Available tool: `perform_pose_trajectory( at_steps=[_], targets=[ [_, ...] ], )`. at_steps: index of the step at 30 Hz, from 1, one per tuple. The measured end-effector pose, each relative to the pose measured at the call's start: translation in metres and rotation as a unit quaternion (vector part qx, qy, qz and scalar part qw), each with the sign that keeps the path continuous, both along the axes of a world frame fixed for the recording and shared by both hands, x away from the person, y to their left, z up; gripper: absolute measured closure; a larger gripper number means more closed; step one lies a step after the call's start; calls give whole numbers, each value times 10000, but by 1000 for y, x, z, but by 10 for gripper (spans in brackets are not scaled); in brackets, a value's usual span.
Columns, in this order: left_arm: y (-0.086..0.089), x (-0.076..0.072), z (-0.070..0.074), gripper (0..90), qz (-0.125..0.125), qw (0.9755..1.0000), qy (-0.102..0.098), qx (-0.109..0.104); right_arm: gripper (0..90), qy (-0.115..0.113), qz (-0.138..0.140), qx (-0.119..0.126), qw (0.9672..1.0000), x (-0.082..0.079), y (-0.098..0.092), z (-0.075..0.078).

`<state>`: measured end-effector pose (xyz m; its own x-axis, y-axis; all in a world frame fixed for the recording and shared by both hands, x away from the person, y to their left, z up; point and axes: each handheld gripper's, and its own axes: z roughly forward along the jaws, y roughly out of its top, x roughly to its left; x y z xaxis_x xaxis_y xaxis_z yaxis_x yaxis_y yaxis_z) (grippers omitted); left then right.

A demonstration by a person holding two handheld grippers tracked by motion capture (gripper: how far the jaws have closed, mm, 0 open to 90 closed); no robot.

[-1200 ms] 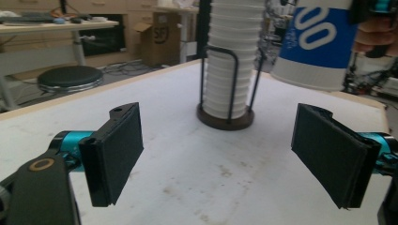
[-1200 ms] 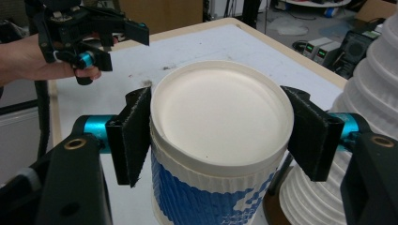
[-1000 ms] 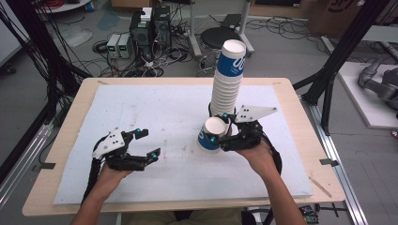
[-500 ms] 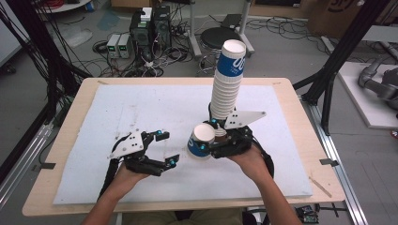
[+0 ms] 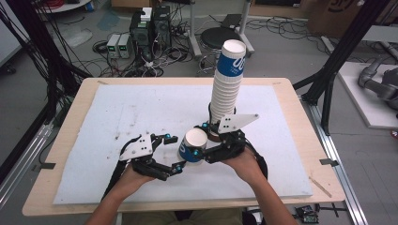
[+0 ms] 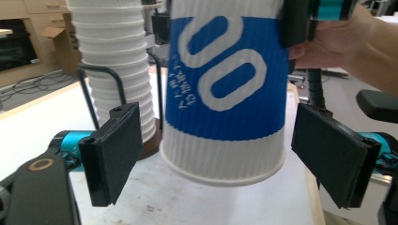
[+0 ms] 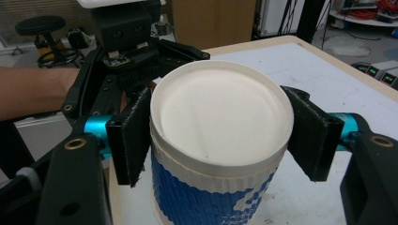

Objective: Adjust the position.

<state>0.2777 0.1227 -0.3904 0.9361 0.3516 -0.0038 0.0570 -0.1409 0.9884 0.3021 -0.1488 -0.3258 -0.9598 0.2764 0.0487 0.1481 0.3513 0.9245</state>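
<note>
Right gripper (image 5: pixel 199 152) clamps my blue-and-white ribbed paper cup (image 5: pixel 192 146); left gripper (image 5: pixel 175 153), jaws apart, flanks it from nine o'clock, not touching.

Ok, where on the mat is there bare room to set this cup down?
The white mat is bare across its whole far-left part, from the cup stack to the left edge, and along the right side past the stack. It is crowded near the front middle, where the left tool, the right tool and the held cup meet.
</note>
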Motion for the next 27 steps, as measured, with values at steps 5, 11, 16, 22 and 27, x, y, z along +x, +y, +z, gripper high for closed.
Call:
perform_pose_trajectory(
  at_steps=[5, 11, 16, 22, 27],
  targets=[
    [-4, 0, -3, 168, -127, 9999, 63, -64, 307, 110, 86, 82, 9999, 0, 2, -3],
    [-9, 0, -7, 164, -250, 9995, 153, -115, 308, 244, 215, 389, 9987, 1, 2, -5],
    [-9, 1, -8, 158, -270, 9993, 179, -205, 309, 406, 256, 752, 9960, 3, -3, -7],
    [-8, 2, -8, 200, -272, 9995, 140, -104, 311, 482, 252, 807, 9953, 6, -4, -10],
    [-5, 3, -8, 276, -335, 9993, 169, 34, 313, 470, 287, 732, 9958, 6, -4, -13]
  ],
)
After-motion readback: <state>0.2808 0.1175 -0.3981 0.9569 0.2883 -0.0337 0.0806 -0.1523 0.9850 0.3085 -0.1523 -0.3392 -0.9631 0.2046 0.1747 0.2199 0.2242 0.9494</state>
